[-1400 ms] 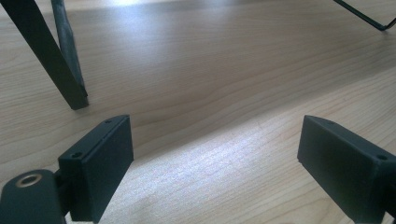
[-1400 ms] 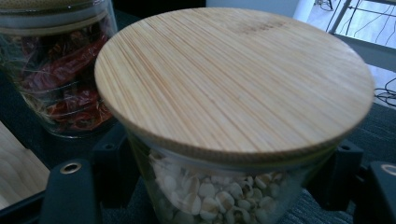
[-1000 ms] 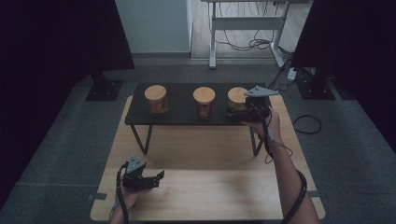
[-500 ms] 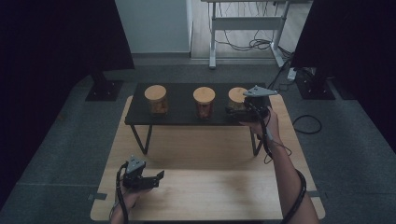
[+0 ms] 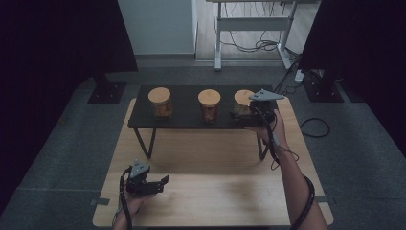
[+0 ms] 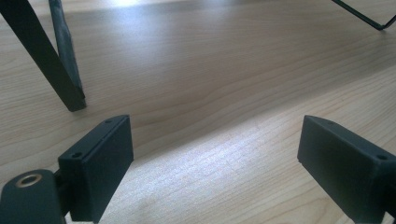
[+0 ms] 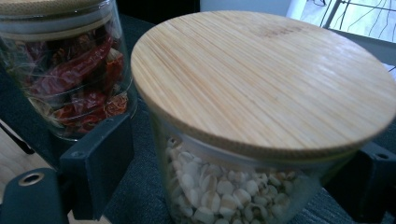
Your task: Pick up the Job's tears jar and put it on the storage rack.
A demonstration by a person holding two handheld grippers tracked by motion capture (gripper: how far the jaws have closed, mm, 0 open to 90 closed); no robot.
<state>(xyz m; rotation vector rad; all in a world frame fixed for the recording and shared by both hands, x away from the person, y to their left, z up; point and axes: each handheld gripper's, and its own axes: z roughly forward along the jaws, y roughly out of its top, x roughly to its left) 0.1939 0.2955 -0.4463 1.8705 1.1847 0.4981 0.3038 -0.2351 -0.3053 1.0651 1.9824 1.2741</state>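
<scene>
Three glass jars with bamboo lids stand in a row on a low black stand (image 5: 184, 119). The right jar (image 5: 244, 97) holds pale round seeds (image 7: 210, 191). My right gripper (image 5: 242, 114) is open, one jaw on each side of that jar's glass wall, with a small gap on the left side in the right gripper view (image 7: 243, 182). The middle jar (image 5: 209, 101) holds dried red chillies (image 7: 74, 70). The left jar (image 5: 159, 100) has orange-brown contents. My left gripper (image 5: 162, 184) lies low on the wooden table near the front left, open and holding nothing (image 6: 215, 158).
The stand rests on thin black legs (image 6: 51, 60) on a light wooden table (image 5: 220, 196). Grey carpet surrounds the table, with dark screens at both sides. A white desk frame (image 5: 249, 28) and cables (image 5: 316, 127) lie beyond.
</scene>
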